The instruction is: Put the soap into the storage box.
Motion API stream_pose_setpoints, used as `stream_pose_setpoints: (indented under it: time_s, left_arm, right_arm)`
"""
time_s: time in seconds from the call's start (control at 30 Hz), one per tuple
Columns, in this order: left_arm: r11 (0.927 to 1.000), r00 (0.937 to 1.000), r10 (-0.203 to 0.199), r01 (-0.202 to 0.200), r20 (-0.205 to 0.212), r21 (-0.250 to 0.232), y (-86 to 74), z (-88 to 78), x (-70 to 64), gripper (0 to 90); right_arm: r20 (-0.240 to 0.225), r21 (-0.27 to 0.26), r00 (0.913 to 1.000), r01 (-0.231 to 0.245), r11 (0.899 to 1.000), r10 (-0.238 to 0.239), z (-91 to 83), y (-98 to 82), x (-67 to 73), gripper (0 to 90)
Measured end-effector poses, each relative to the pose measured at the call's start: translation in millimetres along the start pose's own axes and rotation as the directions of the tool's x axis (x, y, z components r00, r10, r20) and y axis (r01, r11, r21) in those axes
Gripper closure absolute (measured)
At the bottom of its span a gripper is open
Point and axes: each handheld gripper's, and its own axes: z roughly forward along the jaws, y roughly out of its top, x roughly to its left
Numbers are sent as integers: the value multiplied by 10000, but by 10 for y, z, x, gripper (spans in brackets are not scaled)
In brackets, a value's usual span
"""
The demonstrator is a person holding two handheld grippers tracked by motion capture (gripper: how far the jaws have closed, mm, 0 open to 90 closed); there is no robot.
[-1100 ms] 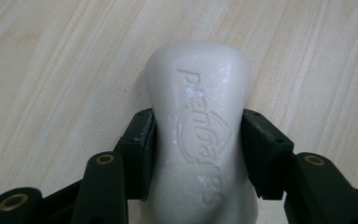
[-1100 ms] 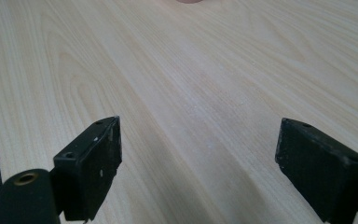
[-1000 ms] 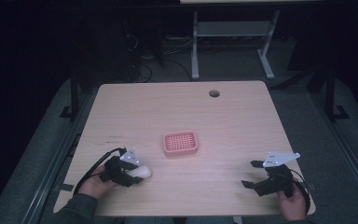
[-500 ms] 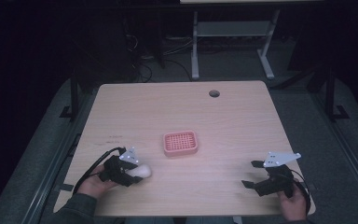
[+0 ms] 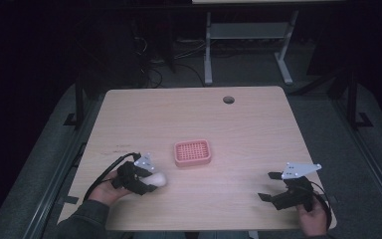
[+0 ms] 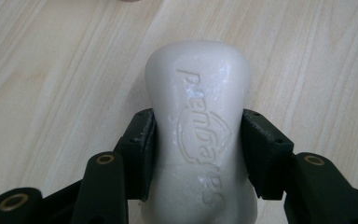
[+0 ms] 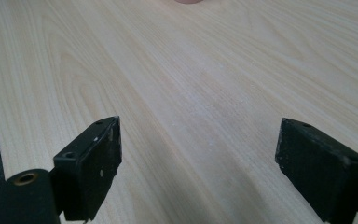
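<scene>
Gripping embossed soap bar (image 6: 198,135), left tool (image 6: 198,154).

I see a pale wooden table (image 5: 238,129) mid-frame (round hole (image 5: 228,99) near its far edge); a pink perforated tray (image 5: 192,152) lies at centre.

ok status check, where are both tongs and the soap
Left tongs shut on soap bar, low over table. Right tongs open, empty. Pink dish apart, path clear.
</scene>
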Motion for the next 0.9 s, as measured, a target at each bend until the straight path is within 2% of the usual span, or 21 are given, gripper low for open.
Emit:
stream_pose_setpoints:
  time_s: [0.33, 0.53, 0.6, 0.9]
  left_arm:
    - [9999, 9997, 140, -140, 191, 20, 156, -12, 52, 491]
    - [9994, 9993, 295, -299, 250, 187, 247, 10, 73, 491]
    - [9997, 9993, 232, -236, 308, 113, 266, 13, 86, 490]
    - [9991, 9989, 410, -413, 244, 117, 379, -1, 118, 491]
  right_arm:
    - [-30, -52, 10000, -1, 10000, 1, -2, -8, -6, 142]
    - [-44, -53, 10000, 15, 10000, -15, -2, -11, -3, 141]
    - [-51, -64, 10000, 32, 10000, -33, 0, -11, 1, 142]
    - [-76, -115, 10000, 20, 9999, -21, -9, -16, 9, 141]
